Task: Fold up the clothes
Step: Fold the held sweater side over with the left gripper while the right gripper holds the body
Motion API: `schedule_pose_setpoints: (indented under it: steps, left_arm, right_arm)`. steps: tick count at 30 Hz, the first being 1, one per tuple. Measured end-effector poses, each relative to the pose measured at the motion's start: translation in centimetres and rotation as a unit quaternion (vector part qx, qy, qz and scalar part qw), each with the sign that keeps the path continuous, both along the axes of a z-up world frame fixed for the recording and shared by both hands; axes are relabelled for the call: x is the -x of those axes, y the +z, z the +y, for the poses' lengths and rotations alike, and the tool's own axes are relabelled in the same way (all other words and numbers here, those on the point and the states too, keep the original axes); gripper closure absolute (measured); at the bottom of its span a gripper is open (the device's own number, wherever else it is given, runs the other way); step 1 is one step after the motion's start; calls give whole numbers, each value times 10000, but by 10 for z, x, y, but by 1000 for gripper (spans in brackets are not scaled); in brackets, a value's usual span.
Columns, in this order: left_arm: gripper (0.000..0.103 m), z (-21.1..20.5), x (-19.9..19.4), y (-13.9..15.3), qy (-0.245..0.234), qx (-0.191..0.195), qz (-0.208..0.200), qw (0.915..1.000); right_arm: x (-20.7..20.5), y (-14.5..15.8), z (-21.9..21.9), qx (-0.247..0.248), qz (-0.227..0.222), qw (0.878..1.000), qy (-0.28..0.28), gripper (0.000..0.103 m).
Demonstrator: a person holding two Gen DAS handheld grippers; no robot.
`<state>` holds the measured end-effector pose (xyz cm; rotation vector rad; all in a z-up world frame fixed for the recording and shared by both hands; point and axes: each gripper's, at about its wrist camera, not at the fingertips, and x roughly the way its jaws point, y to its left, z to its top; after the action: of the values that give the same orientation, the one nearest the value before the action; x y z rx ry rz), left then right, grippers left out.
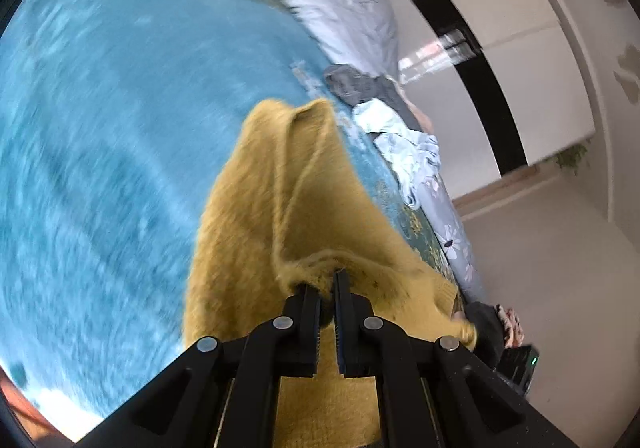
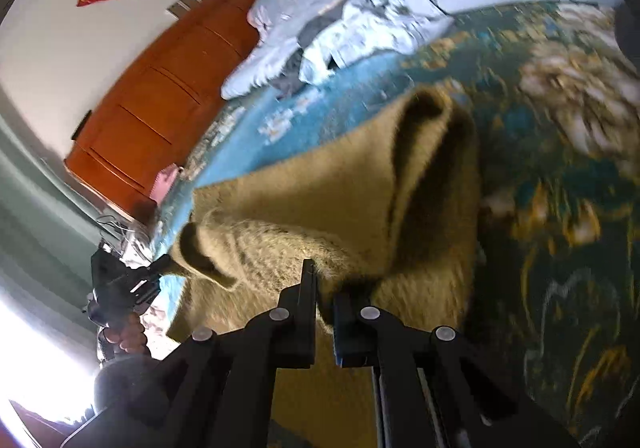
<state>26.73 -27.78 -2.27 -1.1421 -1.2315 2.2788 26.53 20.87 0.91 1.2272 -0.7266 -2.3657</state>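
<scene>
Both grippers — left point(image 1: 327, 290), right point(image 2: 325, 288) — jaws pinching mustard sweater point(image 1: 280, 183) edge.

A home bedroom: patterned bedspread point(image 2: 560, 127), rumpled quilt point(image 2: 360, 7), wooden headboard point(image 2: 160, 95).

White walls point(image 2: 60, 47), orange wooden headboard point(image 2: 160, 87), pale floor point(image 1: 560, 268).

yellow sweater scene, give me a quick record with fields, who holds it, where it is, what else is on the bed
garment: yellow sweater, fuzzy knit
left claw: shut on a bunched edge of the sweater
right claw: shut on another part of the sweater
sweater state: lifted and draped between the two claws, not yet folded flat
surface: blue patterned bedspread
other items: grey garment and pale floral bedding along the far edge of the bed
image quality: motion blur in both views
</scene>
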Motion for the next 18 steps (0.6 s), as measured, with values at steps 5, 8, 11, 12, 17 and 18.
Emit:
schedule_pose_setpoints:
  steps: [5,8,11,12,17,18]
  left_arm:
    - [92,-4,-13,-18,108,-214,-252,9994]
    - [87,-10,-23,-25,206,-434,-397,9981]
    - [71,-9,-33,-29,162,-533,-568,9968]
    - [70,-9,-36,-30,140,-560,-629,9964]
    - [65,6,-43,-33,-168,-935,-766,9925]
    - [64,11,-42,-32,-237,-967,-764,9921]
  right_arm:
    - [-10,-9,-3,-231,-221,9995,0,94]
    - [-16,-10,-3,-273,-288,9992,-27,88]
    - [-23,-12,4,-234,-419,9987,-148,77]
    - [-27,-12,7,-215,-460,9985,-201,71]
    - [-45,-15,23,339,-647,9964,-423,68]
    - [-46,-15,23,538,-666,9956,-383,68]
